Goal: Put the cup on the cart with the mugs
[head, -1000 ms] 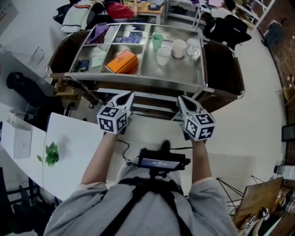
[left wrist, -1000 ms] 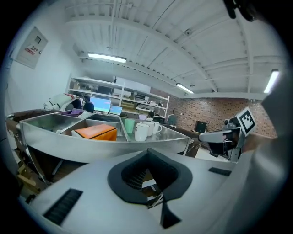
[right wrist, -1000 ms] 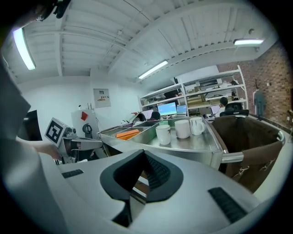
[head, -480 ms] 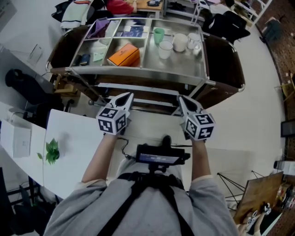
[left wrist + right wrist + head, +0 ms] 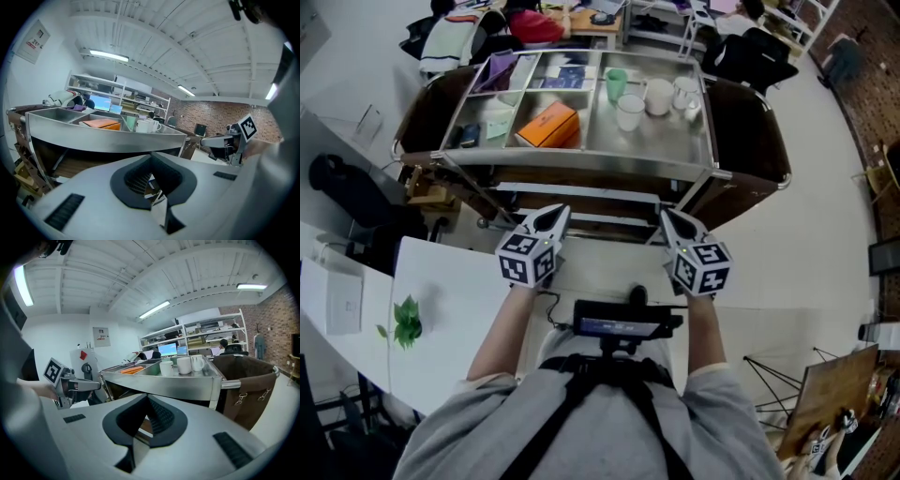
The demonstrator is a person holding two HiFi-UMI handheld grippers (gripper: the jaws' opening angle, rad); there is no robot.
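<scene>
Since the cup (image 5: pixel 618 82) stands beside the mugs (image 5: pixel 657 97) on the cart (image 5: pixel 581 161), I judge the task done; left gripper (image 5: pixel 559 213) and right gripper (image 5: pixel 667 215) are empty, fingers (image 5: pixel 548 224) closed.

Both hands have eased back from the cart (image 5: pixel 581 165). Seen from the head view, the left gripper (image 5: pixel 555 217) and the right gripper (image 5: pixel 673 219) now sit a touch lower and nearer the black device (image 5: pixel 623 326) strapped at the person's chest. The gap between their tips and the cart's front rail has widened slightly. Most of that drift came early on; lately they have hardly stirred.
</scene>
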